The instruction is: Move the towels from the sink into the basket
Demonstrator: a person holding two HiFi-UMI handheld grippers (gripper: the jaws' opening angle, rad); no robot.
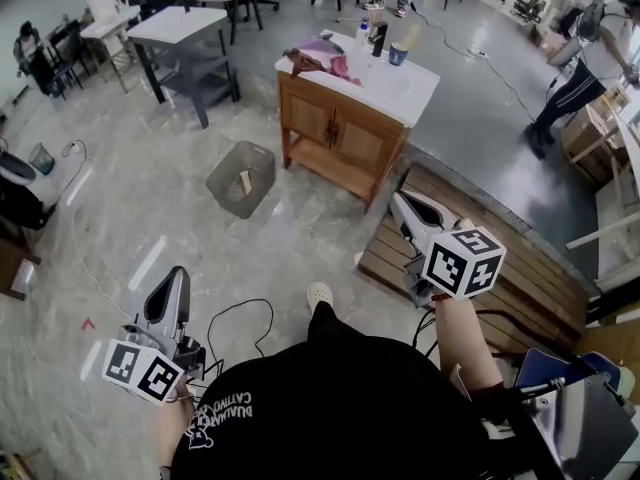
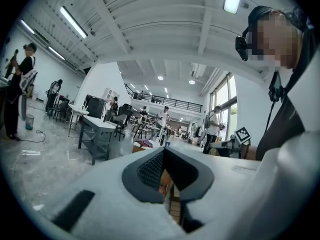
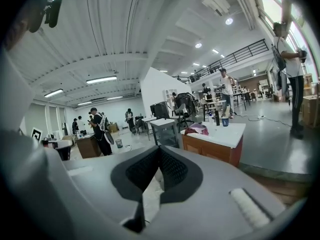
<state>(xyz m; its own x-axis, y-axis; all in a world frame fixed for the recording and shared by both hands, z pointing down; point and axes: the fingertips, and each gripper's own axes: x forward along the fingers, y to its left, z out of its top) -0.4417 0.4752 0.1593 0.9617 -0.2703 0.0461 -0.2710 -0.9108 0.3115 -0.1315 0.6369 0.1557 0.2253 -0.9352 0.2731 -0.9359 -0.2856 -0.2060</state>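
Observation:
Pink and maroon towels (image 1: 320, 58) lie bunched at the left end of a white sink top (image 1: 395, 93) on a wooden cabinet, well ahead of me. A grey mesh basket (image 1: 241, 178) stands on the floor left of and nearer than the cabinet. My left gripper (image 1: 178, 273) is held low at the left, shut and empty. My right gripper (image 1: 400, 200) is raised at the right, shut and empty, far short of the cabinet. The left gripper view shows its jaws (image 2: 163, 151) closed, with the towels (image 2: 144, 143) small beyond. The right gripper view shows closed jaws (image 3: 160, 149) and the towels (image 3: 199, 129) on the sink top.
A bottle and cups (image 1: 382, 40) stand at the back of the sink top. A wooden pallet (image 1: 510, 258) lies right of the cabinet. A grey table (image 1: 185, 28) stands behind at the left. Cables (image 1: 235, 318) trail over the floor. A person (image 1: 580, 68) stands at the far right.

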